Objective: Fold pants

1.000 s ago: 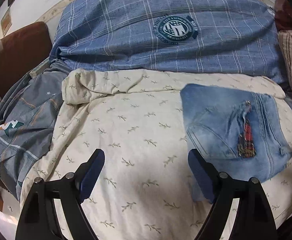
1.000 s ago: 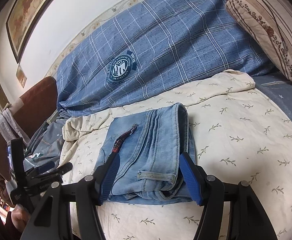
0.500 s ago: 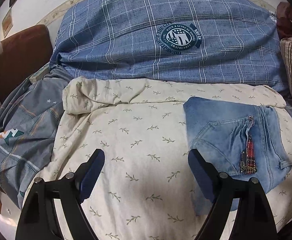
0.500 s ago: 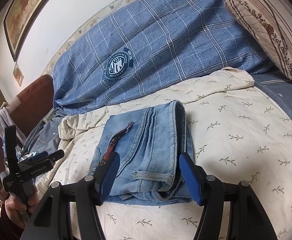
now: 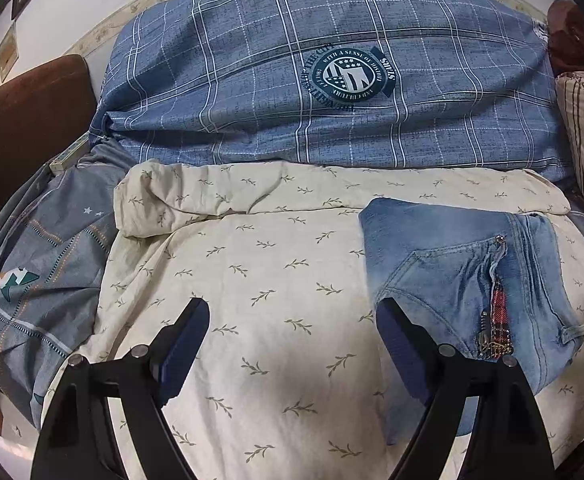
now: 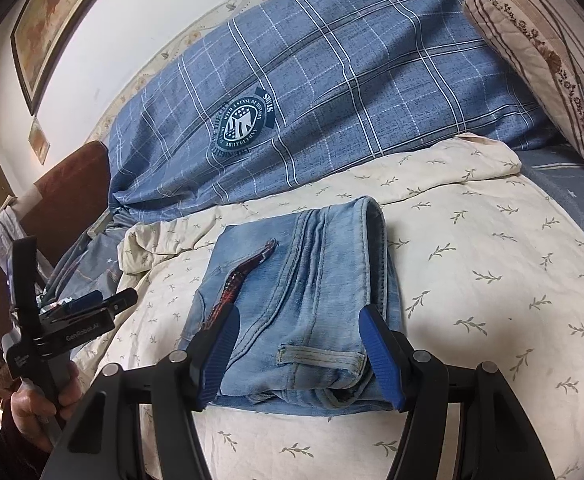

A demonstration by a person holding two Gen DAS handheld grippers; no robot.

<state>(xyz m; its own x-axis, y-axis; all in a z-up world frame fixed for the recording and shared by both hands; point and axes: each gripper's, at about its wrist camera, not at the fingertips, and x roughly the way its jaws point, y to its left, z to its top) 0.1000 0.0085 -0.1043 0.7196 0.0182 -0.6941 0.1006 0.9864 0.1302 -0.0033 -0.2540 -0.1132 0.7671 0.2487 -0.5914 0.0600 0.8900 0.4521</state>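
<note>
left tool (image 5: 292, 344): jaws spread wide, nothing between them, over bare cream sheet; also seen from the right wrist view (image 6: 92, 304) at far left, held in a hand (image 6: 40, 408)
right tool (image 6: 298, 350): jaws wide apart, one pad on each side of the near end of the jeans; pads look just beside the denim, contact hard to tell, not pinching
jeans (image 6: 300, 288): light blue denim, folded into a compact rectangle, lying flat on the sheet; thick folded edge along its right side, belt loop at near end; from the left wrist view (image 5: 464, 280) they sit right of the left tool, the tool's right finger overlapping their near-left corner in view
red strip (image 6: 248, 276): red plaid trim along the pocket opening, runs diagonally on top of the jeans; small metal chain at its near end (image 5: 492, 344)
sheet (image 5: 276, 280): cream with small leaf print, covers the bed, bunched into a roll at far-left edge
blue quilt (image 5: 252, 80): plaid, round badge print, piled behind the sheet against the wall
grey bedding (image 5: 40, 272): left of sheet, crumpled
striped pillow (image 6: 540, 52): far right, leaning on the quilt
picture frame (image 6: 48, 20): on wall, upper left
</note>
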